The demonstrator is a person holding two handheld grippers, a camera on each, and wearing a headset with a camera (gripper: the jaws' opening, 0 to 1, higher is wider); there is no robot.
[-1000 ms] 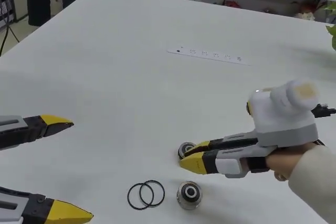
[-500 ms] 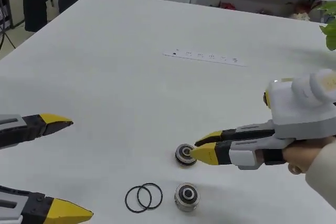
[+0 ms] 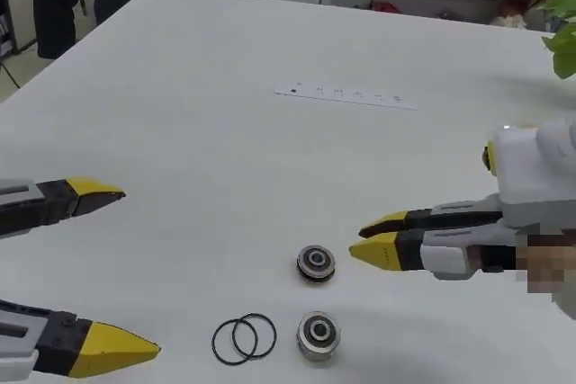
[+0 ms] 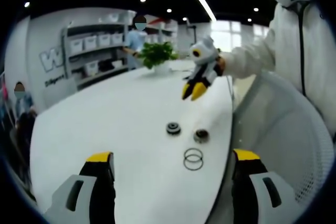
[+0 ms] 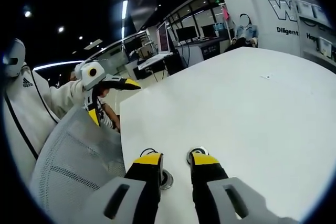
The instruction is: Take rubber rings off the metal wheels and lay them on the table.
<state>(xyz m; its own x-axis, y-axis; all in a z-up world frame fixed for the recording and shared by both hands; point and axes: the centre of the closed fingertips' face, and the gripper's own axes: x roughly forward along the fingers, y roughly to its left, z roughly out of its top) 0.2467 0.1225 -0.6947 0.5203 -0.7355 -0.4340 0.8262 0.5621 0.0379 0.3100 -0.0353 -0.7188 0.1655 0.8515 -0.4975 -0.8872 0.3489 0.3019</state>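
On a white table (image 3: 225,114), near its front edge: two black rubber rings (image 3: 244,338), overlapping and flat, just beside a silvery metal wheel (image 3: 318,334). Slightly farther in, a second wheel (image 3: 316,263), dark-rimmed, probably with a ring on. Right gripper (image 3: 358,242) just beside that wheel, jaws barely apart, holding nothing. Left gripper (image 3: 135,270) gaping wide, empty, well apart from the parts. Risk: pinching the round wheel off-centre and sending it rolling toward the edge.
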